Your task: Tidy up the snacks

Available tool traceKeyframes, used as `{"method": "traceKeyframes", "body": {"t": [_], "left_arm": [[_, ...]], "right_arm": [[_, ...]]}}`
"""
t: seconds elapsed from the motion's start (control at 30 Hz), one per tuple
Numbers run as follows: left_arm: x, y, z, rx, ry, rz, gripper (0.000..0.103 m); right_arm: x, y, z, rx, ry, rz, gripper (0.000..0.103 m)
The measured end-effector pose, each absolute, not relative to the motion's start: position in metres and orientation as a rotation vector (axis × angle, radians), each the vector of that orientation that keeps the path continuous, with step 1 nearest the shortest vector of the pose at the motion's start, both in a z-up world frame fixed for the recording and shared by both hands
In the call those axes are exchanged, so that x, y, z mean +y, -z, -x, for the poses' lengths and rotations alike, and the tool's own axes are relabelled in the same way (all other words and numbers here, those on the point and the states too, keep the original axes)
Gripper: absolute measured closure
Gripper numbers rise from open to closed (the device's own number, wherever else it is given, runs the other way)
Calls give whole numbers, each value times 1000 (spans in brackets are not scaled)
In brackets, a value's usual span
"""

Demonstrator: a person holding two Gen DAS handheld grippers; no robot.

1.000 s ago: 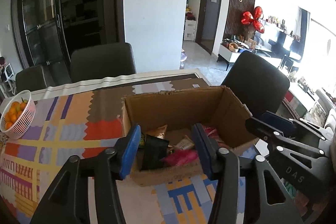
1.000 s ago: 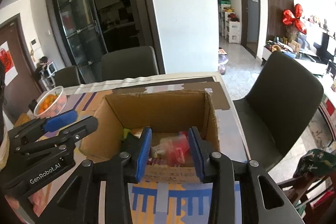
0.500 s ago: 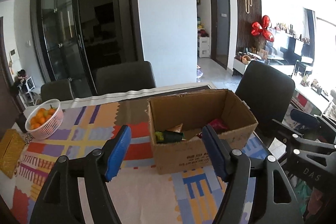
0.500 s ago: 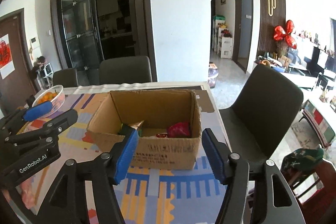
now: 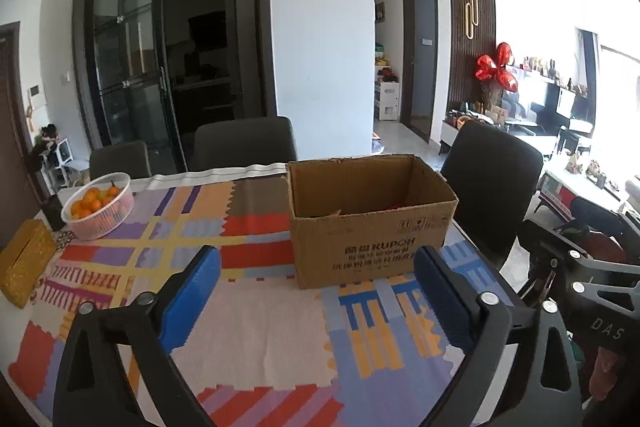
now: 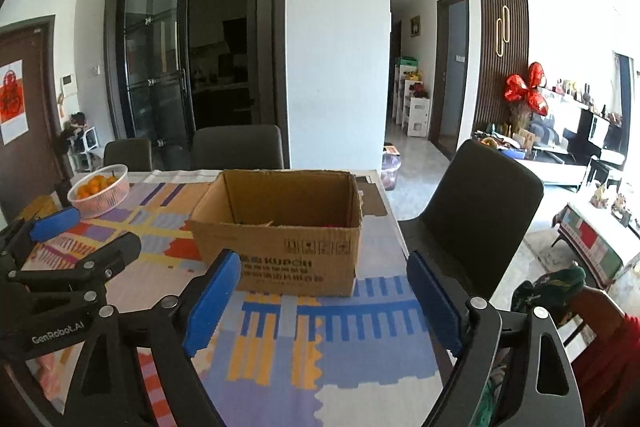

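Now left tongs (image 5: 318, 293) spread wide and empty, right tongs (image 6: 324, 297) likewise, jaws just opening, cardboard box (image 5: 370, 227) untouched beyond

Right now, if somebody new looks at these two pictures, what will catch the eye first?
First the open cardboard box in the middle of the table, standing on a bright patchwork tablecloth. Next the blue fingers of the left gripper low in front, spread wide with nothing between them. Then the white basket of oranges at the far left of the table, and the red balloons by the right wall.
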State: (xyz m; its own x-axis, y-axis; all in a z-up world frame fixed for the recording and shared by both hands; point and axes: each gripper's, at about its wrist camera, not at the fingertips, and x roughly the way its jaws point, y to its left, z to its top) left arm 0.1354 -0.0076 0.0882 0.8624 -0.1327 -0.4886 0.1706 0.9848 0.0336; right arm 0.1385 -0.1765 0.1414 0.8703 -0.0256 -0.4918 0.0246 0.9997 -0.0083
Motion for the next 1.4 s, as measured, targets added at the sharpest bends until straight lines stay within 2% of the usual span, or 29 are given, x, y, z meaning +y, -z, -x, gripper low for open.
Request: {"method": "traceKeyframes", "body": {"t": [0.07, 0.6, 1.4], "left_arm": [[-7, -90, -128, 495, 147, -78, 0], [-1, -100, -85, 451, 110, -108, 0], [-1, -103, -75, 438, 120, -94, 0]], "right_arm": [[-175, -141, -130, 509, 21, 7, 16], [-166, -146, -87, 478, -3, 0, 16], [-165, -145, -75, 460, 3, -6, 16]]}}
